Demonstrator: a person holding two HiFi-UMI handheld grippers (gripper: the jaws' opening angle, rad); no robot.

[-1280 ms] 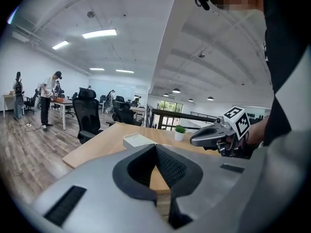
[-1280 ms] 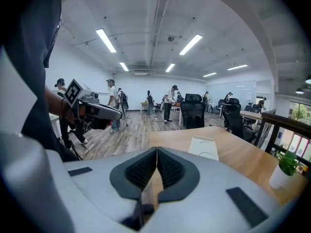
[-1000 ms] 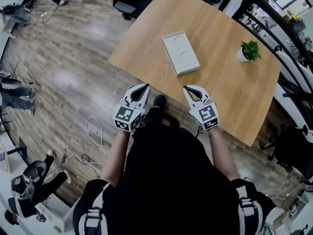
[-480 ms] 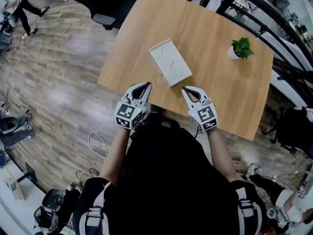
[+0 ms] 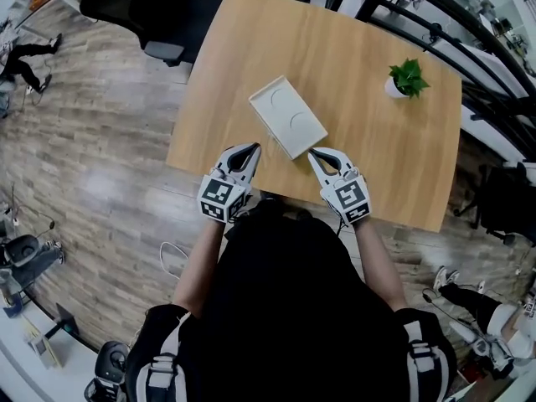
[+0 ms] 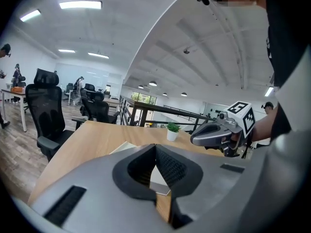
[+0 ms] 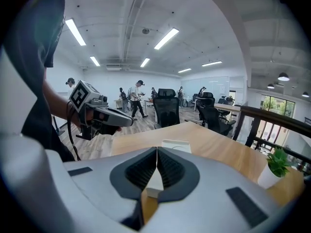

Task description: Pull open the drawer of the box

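left gripper [image 5: 250,148]: jaws pressed together, empty | right gripper [image 5: 313,152]: jaws pressed together, empty, tip just beside white box [image 5: 287,116] | box flat on wooden table [image 5: 377,157] | potted plant [image 5: 406,77] well apart | office chair [image 5: 159,15] beyond table

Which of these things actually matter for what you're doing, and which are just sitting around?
Part of the job:
- white box, lying on the table
- left tongs and right tongs, both shut and empty, near the box's close end

Just lying about:
- potted plant
- black office chair beyond the table
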